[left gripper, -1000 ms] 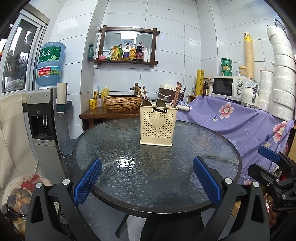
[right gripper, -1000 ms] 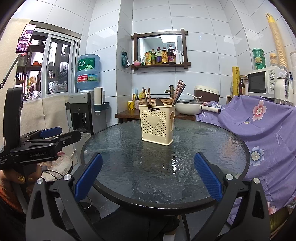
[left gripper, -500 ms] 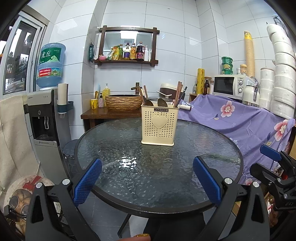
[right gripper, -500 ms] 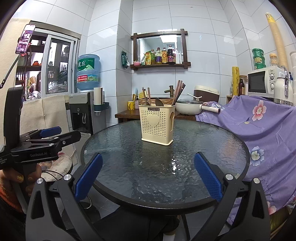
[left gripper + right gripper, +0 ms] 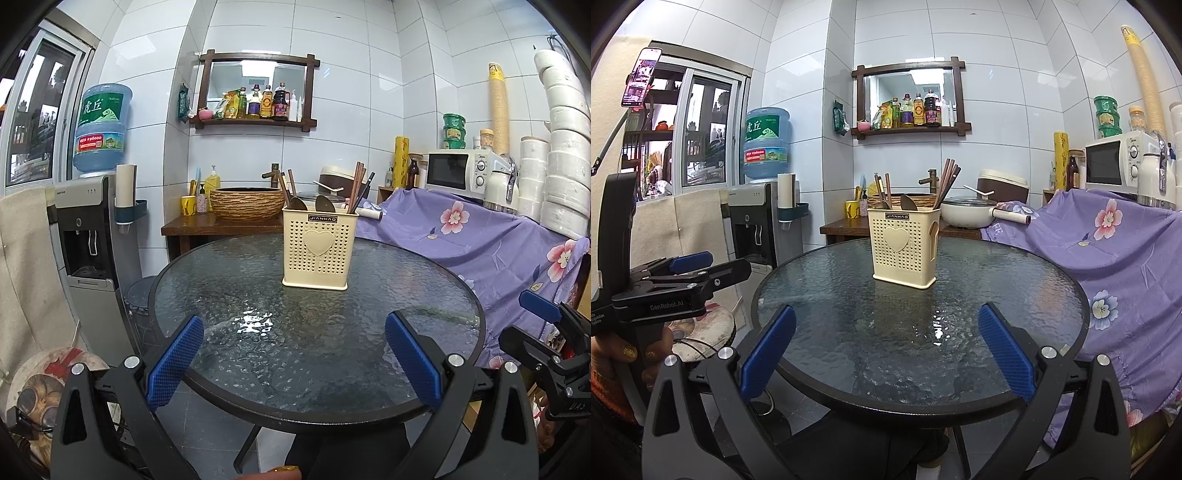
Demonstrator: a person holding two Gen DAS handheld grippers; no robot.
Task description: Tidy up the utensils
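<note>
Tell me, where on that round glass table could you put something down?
Nearly anywhere: the glass table carries only the cream utensil holder, toward its far side. The whole near half, between the holder and the open left gripper and right gripper, is bare. The wooden counter behind is crowded.

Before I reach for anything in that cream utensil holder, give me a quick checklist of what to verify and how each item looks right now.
1. Left hand-held gripper open and empty: ok.
2. Right hand-held gripper open and empty: ok.
3. Utensil holder upright on the glass table: ok.
4. Path from both grippers to the holder free of objects on the tabletop: ok.
5. Chopsticks and spoons standing in the holder, tops reachable above the rim: ok.
6. Whether utensils are sorted by compartment inside the holder: cannot tell, the wall hides the inside.
</note>
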